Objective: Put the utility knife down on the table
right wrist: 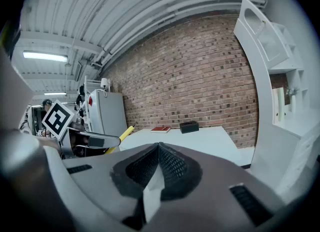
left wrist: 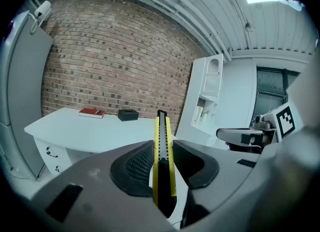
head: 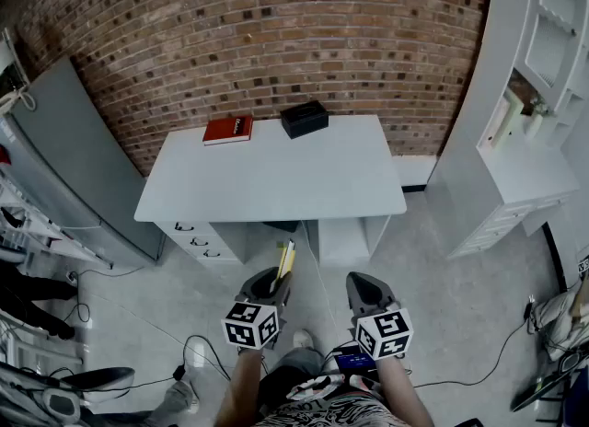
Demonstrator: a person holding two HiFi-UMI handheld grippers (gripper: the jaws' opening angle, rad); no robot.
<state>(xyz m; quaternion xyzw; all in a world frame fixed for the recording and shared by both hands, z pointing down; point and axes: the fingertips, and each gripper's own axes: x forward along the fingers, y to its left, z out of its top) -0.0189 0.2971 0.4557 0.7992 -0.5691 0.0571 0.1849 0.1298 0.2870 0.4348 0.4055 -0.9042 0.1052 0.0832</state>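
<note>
Left gripper (head: 273, 282) clamps 1 utility knife (head: 286, 259); right gripper (head: 363, 283) fingers (right wrist: 173, 168) together, empty. Table (head: 276, 181): 1 book (head: 228, 130), 1 box (head: 305, 119).

our left gripper (head: 274, 280) and right gripper (head: 361, 282) are grey, pads (left wrist: 135, 168) black and ribbed (a marker cube (head: 251, 324) on each); our top (head: 342, 409) is patterned.

The surface (head: 276, 177) is bare across its front, middle and right. Along its back edge lie a book (head: 227, 130), left of centre, and a box (head: 305, 119) at centre. A cabinet (head: 74, 158) flanks its left side and shelves (head: 515, 140) flank its right.
</note>
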